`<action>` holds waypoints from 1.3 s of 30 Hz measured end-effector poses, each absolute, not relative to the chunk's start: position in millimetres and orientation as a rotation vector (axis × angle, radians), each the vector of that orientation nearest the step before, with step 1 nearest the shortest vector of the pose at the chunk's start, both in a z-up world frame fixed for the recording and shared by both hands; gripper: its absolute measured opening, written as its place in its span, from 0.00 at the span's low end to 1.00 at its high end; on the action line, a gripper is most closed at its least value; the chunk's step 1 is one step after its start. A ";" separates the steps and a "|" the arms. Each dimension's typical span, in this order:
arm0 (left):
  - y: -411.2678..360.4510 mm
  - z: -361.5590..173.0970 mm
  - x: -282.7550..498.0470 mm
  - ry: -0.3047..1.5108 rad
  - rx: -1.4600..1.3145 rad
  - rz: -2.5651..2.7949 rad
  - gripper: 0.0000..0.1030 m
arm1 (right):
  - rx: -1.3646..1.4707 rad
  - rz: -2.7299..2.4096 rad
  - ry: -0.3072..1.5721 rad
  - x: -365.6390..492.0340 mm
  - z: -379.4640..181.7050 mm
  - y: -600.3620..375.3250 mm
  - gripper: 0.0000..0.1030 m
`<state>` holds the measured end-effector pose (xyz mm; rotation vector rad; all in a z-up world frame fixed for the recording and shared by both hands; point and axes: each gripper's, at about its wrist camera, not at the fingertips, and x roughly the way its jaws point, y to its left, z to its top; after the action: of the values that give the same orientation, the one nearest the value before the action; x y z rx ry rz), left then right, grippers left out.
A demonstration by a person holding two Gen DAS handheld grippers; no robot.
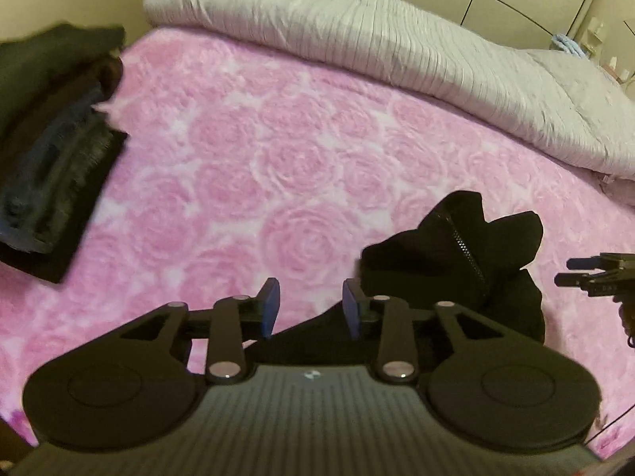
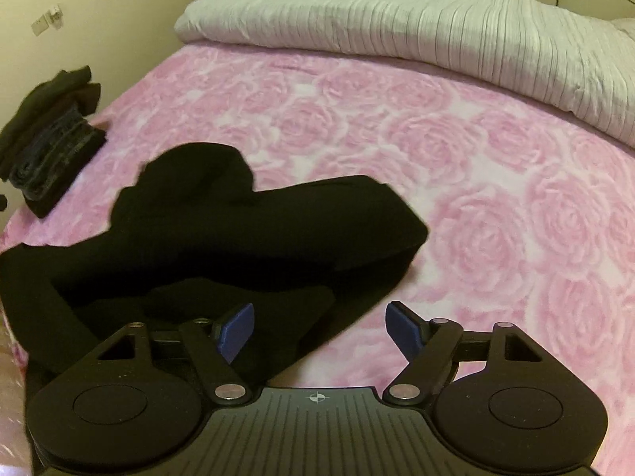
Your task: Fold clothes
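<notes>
On the bed, through the left wrist camera, we see our left gripper point(image 1: 310, 305) hanging with its jaws apart and nothing between them, just above the pink rose blanket point(image 1: 246, 166). A black zippered garment point(image 1: 456, 254) lies crumpled just right of the jaws, its zipper exposed and its cloth bunched into peaks. A stack of folded dark clothes point(image 1: 55, 166) sits well apart at the left edge, and a white quilt point(image 1: 377, 51) is rolled along the far side. The tip of the other tool pokes in at the right edge.

Through the right wrist camera, our right gripper point(image 2: 319, 331) also stands with jaws spread and empty. The same black garment point(image 2: 222, 238) sprawls across the near left of the blanket, one part reaching under the left blue pad; whether they touch we cannot tell. The folded stack point(image 2: 51, 158) rests far left.

We judge the risks thus: black cloth on black hides seams and layers, so a grasp could pinch two layers together and drag the heap instead of spreading it. The plush blanket may also get caught up with it.
</notes>
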<state>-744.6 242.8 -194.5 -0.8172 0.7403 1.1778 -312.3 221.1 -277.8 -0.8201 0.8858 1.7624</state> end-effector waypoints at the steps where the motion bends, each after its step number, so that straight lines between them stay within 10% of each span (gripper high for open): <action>1: 245.6 -200.9 -739.5 0.767 -0.818 1.179 0.29 | -0.821 1.771 0.882 -305.4 -279.8 225.9 0.75; 12: 243.4 -230.4 -714.7 0.882 -0.852 1.155 0.28 | -0.794 2.052 0.839 -258.5 -328.5 303.8 0.74; 14: 248.7 -230.3 -716.7 0.913 -0.843 1.133 0.28 | -0.776 2.111 0.903 -263.9 -335.8 303.2 0.51; 15: 251.3 -230.3 -717.6 0.928 -0.838 1.122 0.28 | -0.772 2.134 0.932 -267.7 -337.8 299.7 0.08; 18: 259.2 -230.1 -720.5 0.972 -0.824 1.088 0.28 | -0.846 2.152 0.928 -281.3 -334.4 265.4 0.06; 35: 300.2 -299.4 -793.0 1.022 -1.136 0.842 0.28 | -0.750 1.984 0.904 -281.5 -320.6 214.7 0.15; 39: 293.4 -311.6 -799.7 0.906 -1.290 0.784 0.28 | -0.737 1.945 0.896 -278.4 -325.9 218.4 0.59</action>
<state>-799.7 293.4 -311.6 -1.2904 0.9060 0.7838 -278.4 218.4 -325.9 -0.7367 0.8959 1.9453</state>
